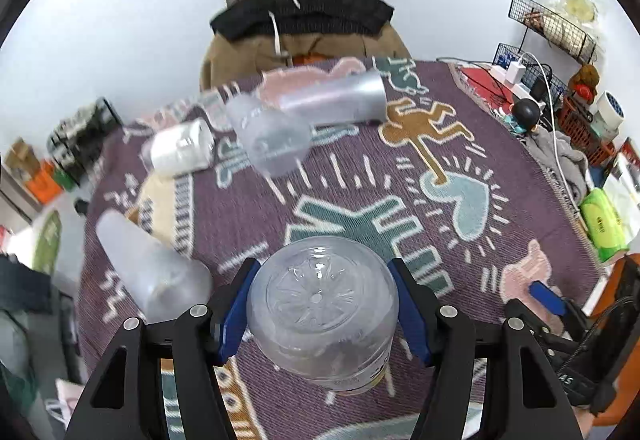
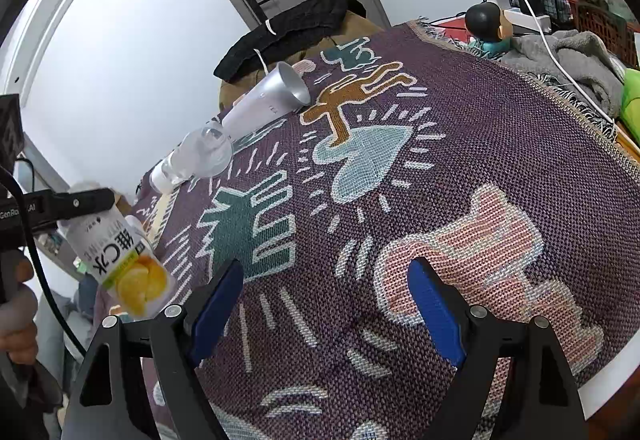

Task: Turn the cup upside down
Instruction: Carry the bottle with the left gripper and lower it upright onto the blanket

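My left gripper (image 1: 322, 310) is shut on a clear plastic cup (image 1: 322, 310) with a yellow lemon label. I hold it above the patterned cloth with its ribbed base facing the camera. In the right wrist view the same cup (image 2: 120, 264) hangs at the left edge, base up and label upside down, held by the left gripper (image 2: 76, 205). My right gripper (image 2: 326, 304) is open and empty over the cloth's pink figure (image 2: 472, 240).
A silver tumbler (image 1: 336, 95) lies on its side at the far edge, also seen in the right wrist view (image 2: 272, 95). Clear bottles (image 1: 272, 135) and a frosted cup (image 1: 148, 268) lie at left. A chair with jackets (image 1: 300, 23) stands behind. Clutter fills the right side (image 1: 560, 111).
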A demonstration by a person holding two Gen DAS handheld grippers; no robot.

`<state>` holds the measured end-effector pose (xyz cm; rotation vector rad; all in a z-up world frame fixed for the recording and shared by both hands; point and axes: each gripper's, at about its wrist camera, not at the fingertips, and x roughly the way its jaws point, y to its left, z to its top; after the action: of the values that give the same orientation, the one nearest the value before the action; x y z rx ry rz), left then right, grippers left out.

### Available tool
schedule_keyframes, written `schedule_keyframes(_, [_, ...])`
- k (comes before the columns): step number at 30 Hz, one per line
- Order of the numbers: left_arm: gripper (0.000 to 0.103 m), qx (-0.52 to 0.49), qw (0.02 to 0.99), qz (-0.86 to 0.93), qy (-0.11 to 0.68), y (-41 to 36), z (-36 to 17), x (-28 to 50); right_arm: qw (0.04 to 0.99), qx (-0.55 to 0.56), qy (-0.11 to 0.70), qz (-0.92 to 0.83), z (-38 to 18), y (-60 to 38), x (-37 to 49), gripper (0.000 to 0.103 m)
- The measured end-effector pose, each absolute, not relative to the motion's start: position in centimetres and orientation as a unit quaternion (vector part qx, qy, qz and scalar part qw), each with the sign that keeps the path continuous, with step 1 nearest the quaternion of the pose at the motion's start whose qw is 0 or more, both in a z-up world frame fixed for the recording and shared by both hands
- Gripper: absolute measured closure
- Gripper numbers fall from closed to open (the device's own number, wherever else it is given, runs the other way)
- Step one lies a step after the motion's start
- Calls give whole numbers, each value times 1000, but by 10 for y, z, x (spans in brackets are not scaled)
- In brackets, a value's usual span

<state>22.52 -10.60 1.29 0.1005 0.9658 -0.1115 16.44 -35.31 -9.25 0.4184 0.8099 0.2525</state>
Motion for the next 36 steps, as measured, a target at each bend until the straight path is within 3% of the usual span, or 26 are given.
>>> schedule_keyframes(9, [37, 91, 912, -37, 398, -115, -1, 221, 887, 203, 398, 117, -100, -352, 168, 18])
schedule_keyframes(24, [35, 138, 924, -38, 354, -142, -30, 200, 888, 191, 404, 108, -103, -350, 169, 18])
schedule_keyframes(28, [15, 123, 932, -38, 338, -134, -19, 192, 889, 190, 402, 110, -99, -348, 168, 18])
schedule_keyframes(36, [13, 99, 945, -29, 311, -117, 6, 171, 894, 179, 391, 124, -81, -341, 160, 18])
